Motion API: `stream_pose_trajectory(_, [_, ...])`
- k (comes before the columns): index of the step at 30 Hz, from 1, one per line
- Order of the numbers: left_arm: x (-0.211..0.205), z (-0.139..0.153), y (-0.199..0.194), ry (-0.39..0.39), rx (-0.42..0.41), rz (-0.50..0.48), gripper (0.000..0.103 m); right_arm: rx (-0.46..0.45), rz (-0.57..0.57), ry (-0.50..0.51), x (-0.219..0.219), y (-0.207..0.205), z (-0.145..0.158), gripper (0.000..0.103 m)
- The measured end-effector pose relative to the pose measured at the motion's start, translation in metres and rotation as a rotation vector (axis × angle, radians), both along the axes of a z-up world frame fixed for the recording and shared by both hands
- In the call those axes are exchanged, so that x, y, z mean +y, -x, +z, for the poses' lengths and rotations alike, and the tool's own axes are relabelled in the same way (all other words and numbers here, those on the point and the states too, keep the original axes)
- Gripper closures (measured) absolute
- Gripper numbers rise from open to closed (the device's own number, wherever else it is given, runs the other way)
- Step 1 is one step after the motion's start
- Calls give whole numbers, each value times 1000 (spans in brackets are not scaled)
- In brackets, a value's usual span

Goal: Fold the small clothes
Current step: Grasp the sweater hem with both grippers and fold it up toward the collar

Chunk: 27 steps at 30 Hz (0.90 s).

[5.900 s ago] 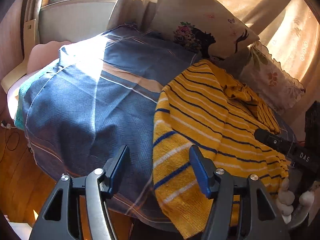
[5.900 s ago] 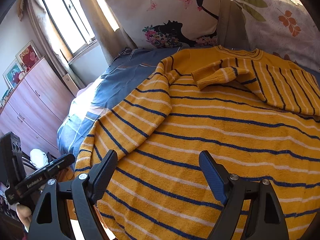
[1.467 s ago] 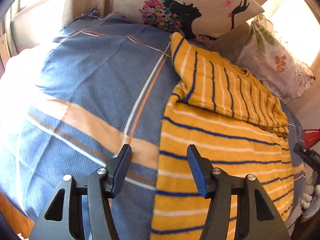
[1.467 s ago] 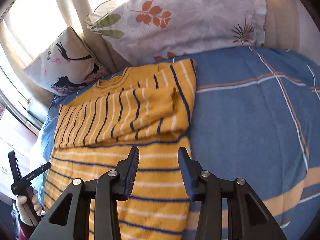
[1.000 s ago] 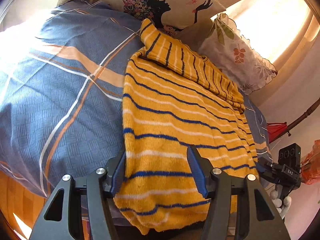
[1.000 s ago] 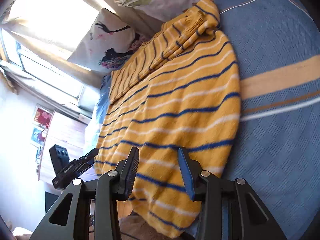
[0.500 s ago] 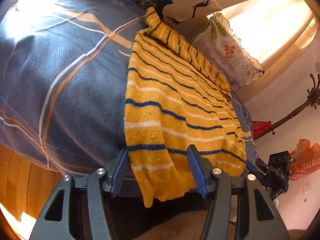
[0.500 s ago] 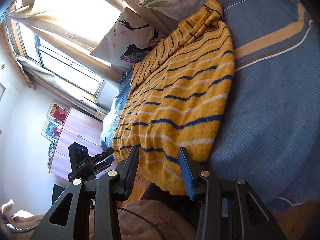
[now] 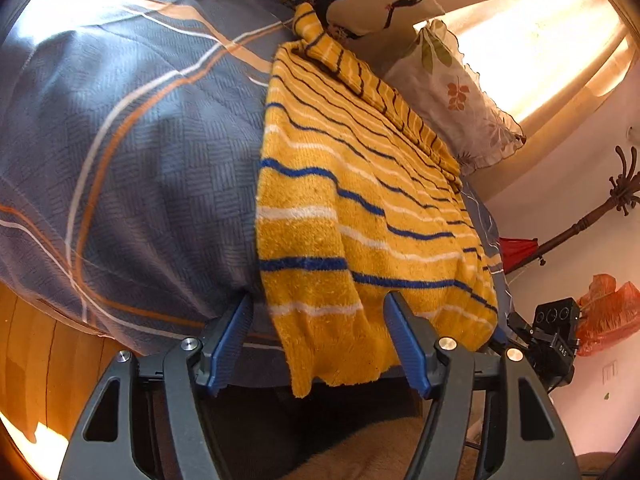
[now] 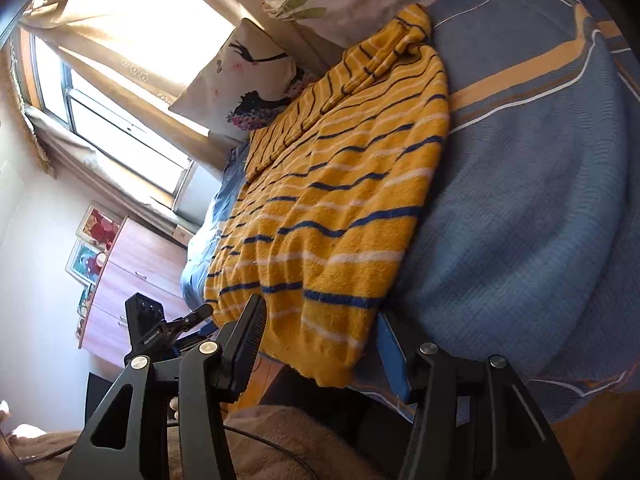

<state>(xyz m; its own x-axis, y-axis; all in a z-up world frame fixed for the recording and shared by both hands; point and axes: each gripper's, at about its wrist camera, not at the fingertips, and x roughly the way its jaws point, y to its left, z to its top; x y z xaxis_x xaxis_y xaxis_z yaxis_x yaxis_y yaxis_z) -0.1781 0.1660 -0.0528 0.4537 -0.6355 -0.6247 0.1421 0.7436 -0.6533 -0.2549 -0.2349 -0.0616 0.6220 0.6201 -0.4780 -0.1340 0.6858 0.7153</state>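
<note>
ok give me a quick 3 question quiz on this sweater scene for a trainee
1. True or false: the left gripper is shut on the sweater.
2. Which part of the sweater hangs over the bed edge? A) collar B) hem C) nothing
3. Fill in: at the sweater's far end, beside the pillows, a folded ____ lies across it.

Key: 1 false, both the left and the right gripper have open fingers either side of a hem corner. 2 B. 3 sleeve.
</note>
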Motion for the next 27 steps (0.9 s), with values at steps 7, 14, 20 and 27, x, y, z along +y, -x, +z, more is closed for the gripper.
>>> stream_pose_trajectory(7, [-12, 2, 7, 19, 10, -60, 94, 61, 65, 31, 30, -9, -20, 68])
stream_pose_trajectory(14, [-3, 64, 22, 22, -157, -46, 94, -17, 77, 32, 28, 4, 20, 91])
stream_pose_trajectory(20, [-5, 116, -15, 38, -253, -19, 94, -172, 107, 54, 32, -12, 88, 91])
stream_pose_trajectory(27, [-36, 161, -117, -58, -270, 0, 94, -261, 78, 160, 35, -88, 149, 91])
